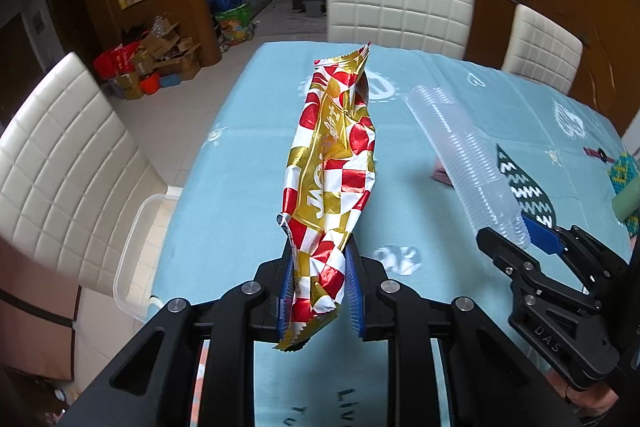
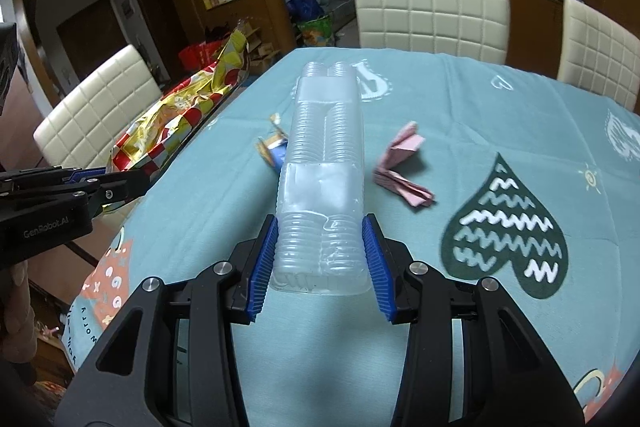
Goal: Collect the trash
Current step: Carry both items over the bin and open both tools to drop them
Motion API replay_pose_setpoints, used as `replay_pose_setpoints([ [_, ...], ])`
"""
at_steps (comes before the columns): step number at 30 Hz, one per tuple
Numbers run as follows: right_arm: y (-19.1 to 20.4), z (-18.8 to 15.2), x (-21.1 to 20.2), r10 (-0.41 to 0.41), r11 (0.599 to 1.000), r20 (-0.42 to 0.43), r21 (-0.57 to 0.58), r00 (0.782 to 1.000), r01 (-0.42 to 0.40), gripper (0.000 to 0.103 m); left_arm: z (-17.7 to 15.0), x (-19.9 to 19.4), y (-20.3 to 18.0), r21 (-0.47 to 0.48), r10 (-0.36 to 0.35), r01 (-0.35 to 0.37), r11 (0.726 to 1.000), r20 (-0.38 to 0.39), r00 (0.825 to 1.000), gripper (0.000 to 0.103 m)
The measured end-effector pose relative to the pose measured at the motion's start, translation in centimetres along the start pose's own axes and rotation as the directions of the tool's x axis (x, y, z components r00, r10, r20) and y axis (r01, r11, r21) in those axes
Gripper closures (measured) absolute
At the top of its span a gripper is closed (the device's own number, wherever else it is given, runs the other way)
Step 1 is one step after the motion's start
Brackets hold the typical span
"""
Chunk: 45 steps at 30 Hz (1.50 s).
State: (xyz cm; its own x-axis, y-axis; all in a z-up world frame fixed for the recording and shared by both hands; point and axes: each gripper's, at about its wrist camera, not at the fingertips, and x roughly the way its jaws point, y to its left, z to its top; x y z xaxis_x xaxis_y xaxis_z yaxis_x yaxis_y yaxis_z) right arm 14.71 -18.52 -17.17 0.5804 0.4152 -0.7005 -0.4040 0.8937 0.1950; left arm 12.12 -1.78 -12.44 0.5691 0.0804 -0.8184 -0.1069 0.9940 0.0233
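Trash is already in both grippers. In the left wrist view, the left gripper (image 1: 318, 291) is clenched on the lower part of a snack wrapper (image 1: 334, 163), a crinkled foil bag in red, white and gold checks. It stands up and forward from the blue ribbed pads, lifted clear of the table (image 1: 224, 195), which wears a soft light-blue cloth. Pinching it low probably keeps the limp foil from folding over. At the left table edge sits a clear plastic bin (image 1: 132, 247), seemingly where the trash belongs. On the right, the right gripper (image 1: 520, 231) carries a plastic tray (image 1: 464, 151).

In the right wrist view, the right gripper (image 2: 320, 263) is grasping that plastic tray (image 2: 324, 167) by its near end, pads pressing its two long sides. It is thin, translucent and ribbed, formed as two parallel channels, and juts stiffly forward above the cloth. Still lying on the table (image 2: 480, 115) are a folded pink paper (image 2: 402, 167) and, partly hidden behind the tray, a small blue and yellow scrap (image 2: 274, 147). The wrapper (image 2: 180, 119) shows at the left.
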Motion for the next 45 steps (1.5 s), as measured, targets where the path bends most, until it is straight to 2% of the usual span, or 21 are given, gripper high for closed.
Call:
replay_pose_setpoints([
  [7,4.8,1.0,1.1,-0.007,0.997,-0.014,-0.082,1.000,0.006,0.057,-1.6,0.9,6.5,-0.111,0.013,-0.012,0.994,0.000,1.000,0.081],
  [12,9.2,1.8,2.7,0.017,0.993,-0.038,-0.118,0.999,-0.021,0.056,-2.8,1.8,12.4,-0.134,0.066,-0.063,0.989,0.018,0.998,0.081],
  [15,13.1,2.7,4.6,0.024,0.984,-0.061,-0.174,0.998,-0.035,0.056,-3.3,2.2,16.3,-0.162,0.088,-0.082,0.983,0.030,0.996,0.081],
  [21,19.7,4.6,7.6,0.055,0.963,-0.077,-0.258,0.996,-0.073,0.056,-3.4,3.0,22.1,-0.184,0.141,-0.129,0.974,0.054,0.989,0.081],
  [26,23.2,6.3,9.6,0.069,0.951,-0.085,-0.296,0.994,-0.091,0.056,-3.2,3.7,25.3,-0.205,0.153,-0.139,0.969,0.052,0.987,0.080],
  [31,25.4,7.2,11.1,0.080,0.945,-0.089,-0.310,0.993,-0.104,0.056,-3.4,4.3,26.6,-0.214,0.131,-0.119,0.970,0.041,0.991,0.077],
  [32,25.7,7.3,11.3,0.082,0.944,-0.092,-0.312,0.992,-0.106,0.056,-3.5,4.5,26.7,-0.216,0.129,-0.118,0.969,0.034,0.991,0.067],
  [33,26.0,7.3,11.5,0.081,0.943,-0.095,-0.315,0.992,-0.107,0.056,-3.5,4.8,27.0,-0.225,0.130,-0.121,0.967,0.026,0.991,0.044],
  [35,26.4,7.3,11.9,0.079,0.941,-0.103,-0.321,0.992,-0.108,0.056,-3.7,4.7,27.5,-0.259,0.140,-0.126,0.958,0.037,0.989,0.022],
  [38,26.9,7.2,12.6,0.079,0.941,-0.123,-0.319,0.989,-0.115,0.056,-3.9,4.8,28.1,-0.279,0.116,-0.100,0.955,0.043,0.992,0.021],
  [45,28.3,6.8,13.5,0.090,0.931,-0.158,-0.339,0.983,-0.140,0.055,-4.6,5.1,29.4,-0.303,0.136,-0.121,0.945,0.027,0.990,0.021],
])
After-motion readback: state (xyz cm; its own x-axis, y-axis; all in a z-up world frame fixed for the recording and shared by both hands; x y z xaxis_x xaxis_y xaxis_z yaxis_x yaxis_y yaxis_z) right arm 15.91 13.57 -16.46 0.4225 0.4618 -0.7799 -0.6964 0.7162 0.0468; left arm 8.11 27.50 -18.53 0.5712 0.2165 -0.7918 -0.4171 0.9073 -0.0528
